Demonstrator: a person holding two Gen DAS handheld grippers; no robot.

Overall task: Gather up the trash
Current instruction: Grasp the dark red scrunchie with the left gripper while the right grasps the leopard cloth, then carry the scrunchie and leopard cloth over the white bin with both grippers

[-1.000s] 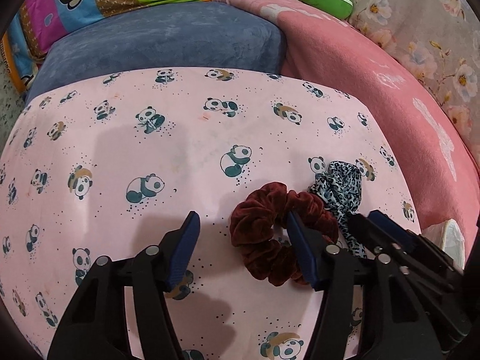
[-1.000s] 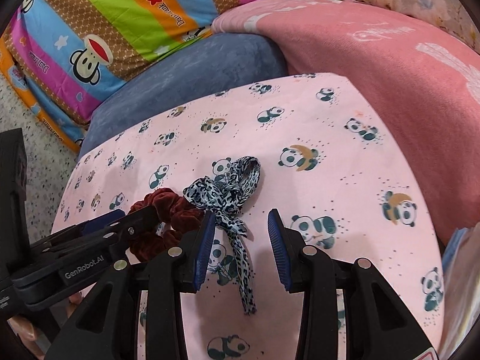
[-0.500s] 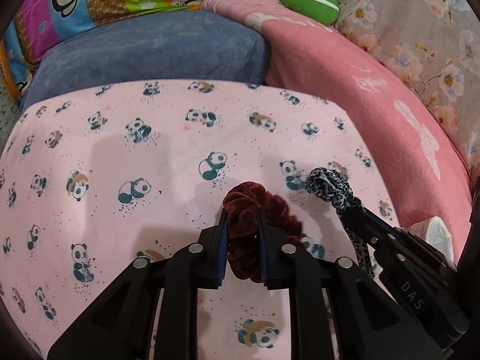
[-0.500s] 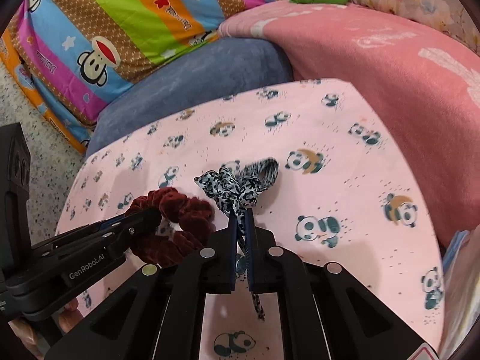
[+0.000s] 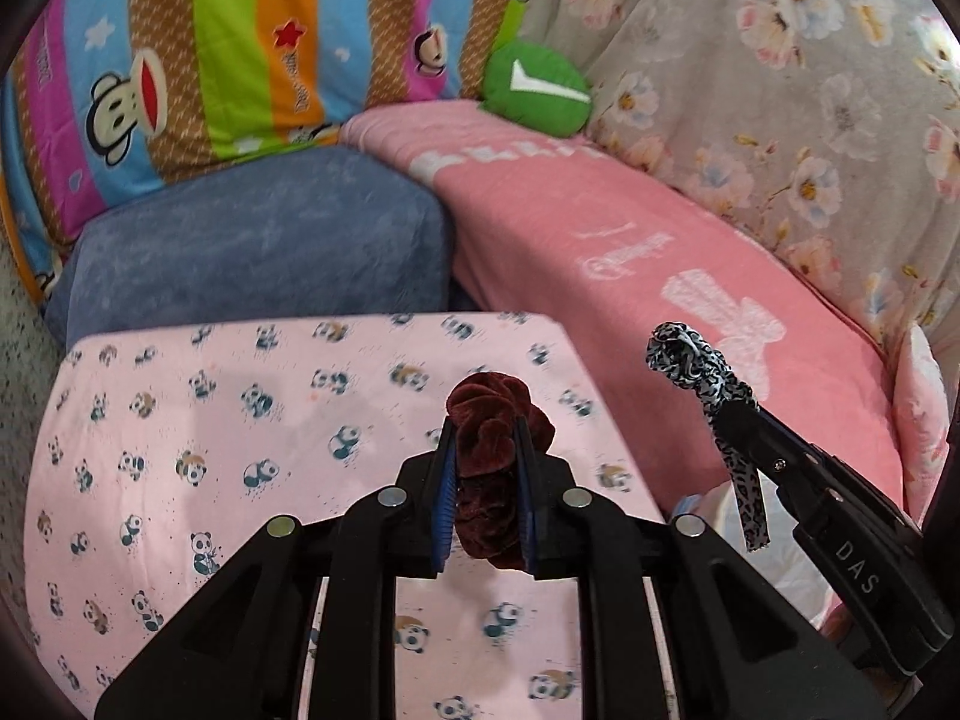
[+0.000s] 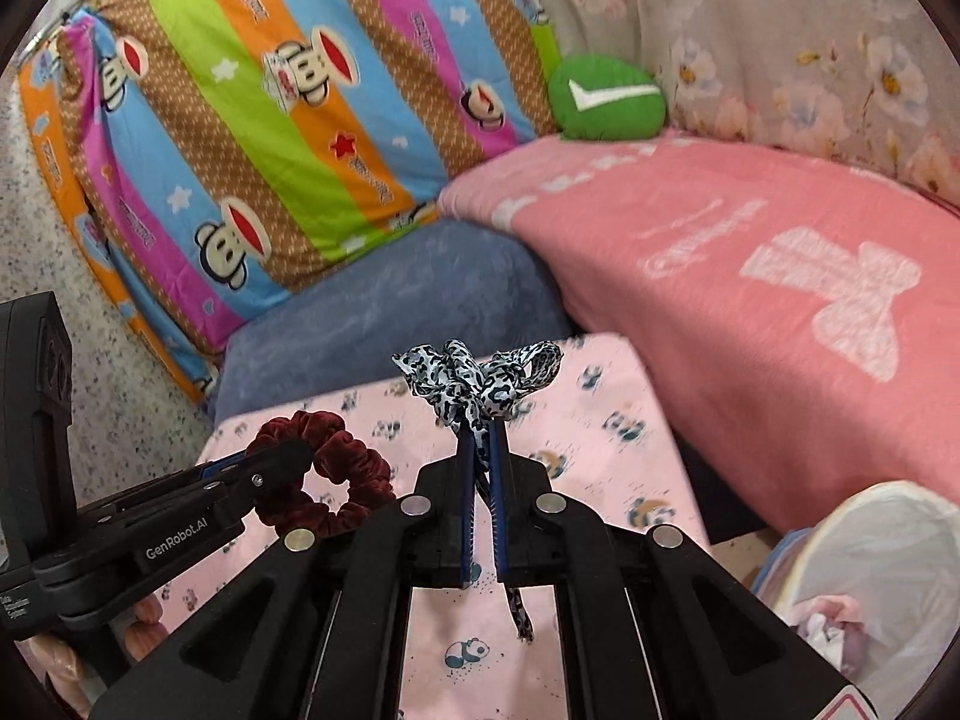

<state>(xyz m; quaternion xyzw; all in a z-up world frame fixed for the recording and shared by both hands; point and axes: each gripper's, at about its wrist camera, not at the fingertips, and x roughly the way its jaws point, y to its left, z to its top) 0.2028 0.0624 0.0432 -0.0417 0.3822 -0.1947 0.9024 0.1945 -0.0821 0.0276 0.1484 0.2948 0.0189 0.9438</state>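
My left gripper [image 5: 483,429] is shut on a dark red velvet scrunchie [image 5: 487,444], which hangs between the blue pads above the panda-print sheet [image 5: 210,420]. My right gripper [image 6: 480,429] is shut on a black-and-white leopard-print ribbon tie [image 6: 474,381]; its knot sticks up past the fingertips and a tail dangles below. In the left wrist view the ribbon tie [image 5: 699,366] and right gripper [image 5: 726,417] show at the right. In the right wrist view the scrunchie [image 6: 336,480] and left gripper [image 6: 288,453] show at the left. Both items are lifted off the sheet.
A blue cushion [image 5: 258,252] lies behind the sheet, a pink blanket [image 5: 660,264] to the right. A striped monkey-print pillow [image 6: 270,96] and a green cushion [image 6: 606,99] stand at the back. A white mesh bin [image 6: 870,546] holding crumpled items sits at the lower right.
Both grippers closed, the left on the scrunchie and the right on the ribbon tie, then rose, lifting both items off the sheet.
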